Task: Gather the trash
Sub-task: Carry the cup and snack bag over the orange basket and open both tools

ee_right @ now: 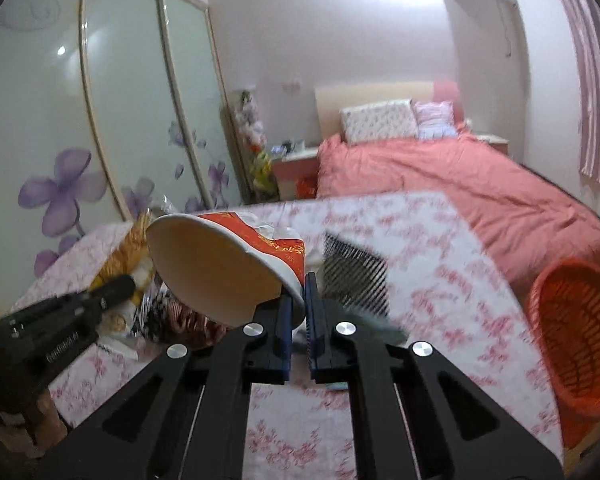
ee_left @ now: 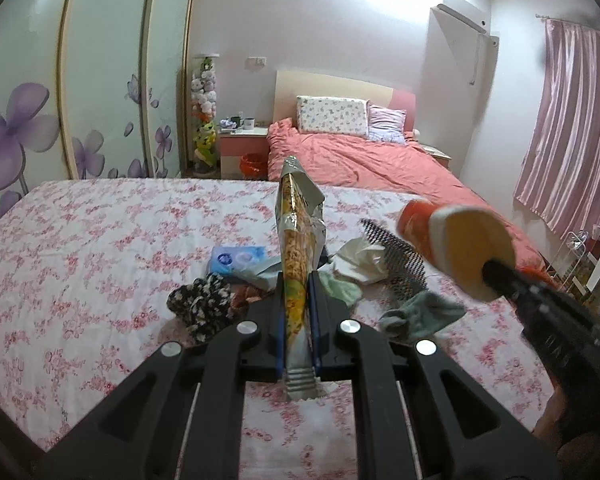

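my left gripper (ee_left: 298, 280) clamps the snack bag (ee_left: 298, 232), my right gripper (ee_right: 299, 284) the paper cup (ee_right: 220, 264), both above the floral table (ee_left: 80, 240).

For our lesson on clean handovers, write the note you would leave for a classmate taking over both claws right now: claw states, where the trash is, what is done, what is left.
Left claw: shut on a yellow-and-silver foil snack bag, held upright above the floral-sheeted bed.
Right claw: shut on the rim of a red-and-white paper cup, tipped on its side, lifted.
Orange plastic basket stands right of the bed.
Done: both pieces picked up.
Left: drop both, probably in the basket; then the crumpled white tissue on the bed. Socks and the black comb likely stay.
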`<state>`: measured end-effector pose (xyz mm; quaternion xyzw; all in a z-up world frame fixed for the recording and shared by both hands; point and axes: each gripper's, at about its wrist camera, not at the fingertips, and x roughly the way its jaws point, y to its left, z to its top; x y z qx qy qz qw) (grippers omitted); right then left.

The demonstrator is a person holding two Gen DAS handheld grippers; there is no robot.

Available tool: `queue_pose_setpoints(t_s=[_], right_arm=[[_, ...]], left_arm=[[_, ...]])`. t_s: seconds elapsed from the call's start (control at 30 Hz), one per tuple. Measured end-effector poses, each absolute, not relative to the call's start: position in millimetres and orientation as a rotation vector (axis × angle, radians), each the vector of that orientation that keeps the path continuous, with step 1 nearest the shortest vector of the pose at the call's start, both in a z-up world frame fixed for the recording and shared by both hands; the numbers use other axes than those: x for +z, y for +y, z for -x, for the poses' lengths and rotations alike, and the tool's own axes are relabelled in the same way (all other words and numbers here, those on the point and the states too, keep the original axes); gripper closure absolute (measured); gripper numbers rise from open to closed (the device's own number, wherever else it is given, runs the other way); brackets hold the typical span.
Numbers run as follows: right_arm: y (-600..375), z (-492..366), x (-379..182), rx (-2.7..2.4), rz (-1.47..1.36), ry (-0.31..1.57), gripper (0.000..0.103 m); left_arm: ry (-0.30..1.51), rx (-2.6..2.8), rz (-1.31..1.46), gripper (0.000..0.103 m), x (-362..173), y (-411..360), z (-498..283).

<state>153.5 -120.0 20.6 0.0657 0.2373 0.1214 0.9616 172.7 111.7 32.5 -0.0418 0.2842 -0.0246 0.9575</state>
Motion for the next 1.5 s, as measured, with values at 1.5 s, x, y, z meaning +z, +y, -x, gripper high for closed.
queue_pose_setpoints(t_s=[1.5], right_arm=[[-374.8,-141.4,-36.9,-0.450,-0.373,0.468,0.094]], left_arm=[[0.749,-0.638,-0.116,0.068,-20.4,-245.3,-246.0]])
